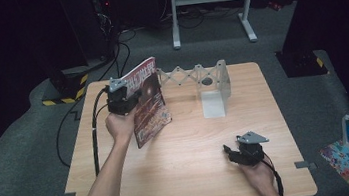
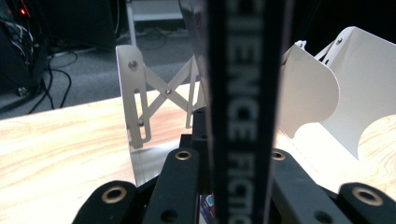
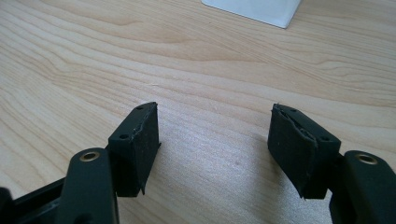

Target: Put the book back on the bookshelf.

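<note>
Magazine (image 2: 243, 112) spine, left gripper view: white capitals "SCIENCE FICTION", first and last letters cut off. Magazine cover, high view: large white characters along top, too small to read.

Magazine (image 1: 148, 101) upright on table (image 1: 187, 177) left of expanding rack (image 1: 211, 86), right gripper (image 1: 229, 152) resting near front edge

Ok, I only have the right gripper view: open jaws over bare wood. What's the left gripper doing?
Observer: The left gripper is shut on the spine of a glossy red-covered magazine, holding it upright.
Operator: Where's the rack?
Observer: The white metal expanding rack stands just beyond the magazine, by the far edge of the wooden table.
Operator: And my gripper?
Observer: The right gripper sits near the table's front right, well short of the rack.
</note>
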The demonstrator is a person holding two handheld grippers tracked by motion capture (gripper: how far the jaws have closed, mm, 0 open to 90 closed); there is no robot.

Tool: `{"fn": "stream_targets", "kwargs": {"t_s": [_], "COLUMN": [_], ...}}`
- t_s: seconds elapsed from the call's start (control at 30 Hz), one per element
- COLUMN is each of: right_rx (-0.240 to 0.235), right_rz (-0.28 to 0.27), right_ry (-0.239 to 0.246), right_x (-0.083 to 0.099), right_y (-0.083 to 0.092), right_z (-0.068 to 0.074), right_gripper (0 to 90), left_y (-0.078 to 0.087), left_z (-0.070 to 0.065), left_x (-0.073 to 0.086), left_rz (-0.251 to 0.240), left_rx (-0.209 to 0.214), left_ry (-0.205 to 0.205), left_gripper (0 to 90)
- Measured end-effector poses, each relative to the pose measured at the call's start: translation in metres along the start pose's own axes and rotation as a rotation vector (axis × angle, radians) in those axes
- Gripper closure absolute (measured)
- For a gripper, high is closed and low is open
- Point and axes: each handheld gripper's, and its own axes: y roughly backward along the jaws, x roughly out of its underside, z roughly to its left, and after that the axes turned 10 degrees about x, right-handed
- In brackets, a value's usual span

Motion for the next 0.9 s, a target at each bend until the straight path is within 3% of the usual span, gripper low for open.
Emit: {"fn": "stream_targets", "kwargs": {"t_s": [0.2,0.37,0.47,0.57,0.7,0.9], "right_rx": [0.0,0.0,0.0,0.001,0.003,0.005], "right_rz": [0.001,0.0,0.001,-0.001,-0.001,-0.001], "right_ry": [-0.002,-0.002,-0.003,0.001,-0.001,-0.001], "right_x": [0.0,0.0,0.0,0.0,0.0,0.0], "right_y": [0.0,0.0,0.0,0.0,0.0,0.0], "right_z": [0.0,0.0,0.0,0.0,0.0,0.0], "right_gripper": [33.7,33.7,33.7,33.7,33.6,33.6], "left_y": [0.002,0.008,0.009,0.003,-0.01,-0.022], "left_z": [0.0,-0.002,0.0,0.003,0.006,0.006], "left_x": [-0.001,-0.004,-0.008,-0.011,-0.012,-0.002], "left_rz": [0.0,-0.054,-0.058,-0.066,-0.104,-0.136], "left_rx": [-0.003,-0.035,-0.056,-0.067,-0.058,-0.044], "left_ry": [-0.006,-0.018,-0.032,-0.052,-0.041,-0.041], "left_gripper": [83.8,84.1,84.1,84.1,84.1,83.8]}}
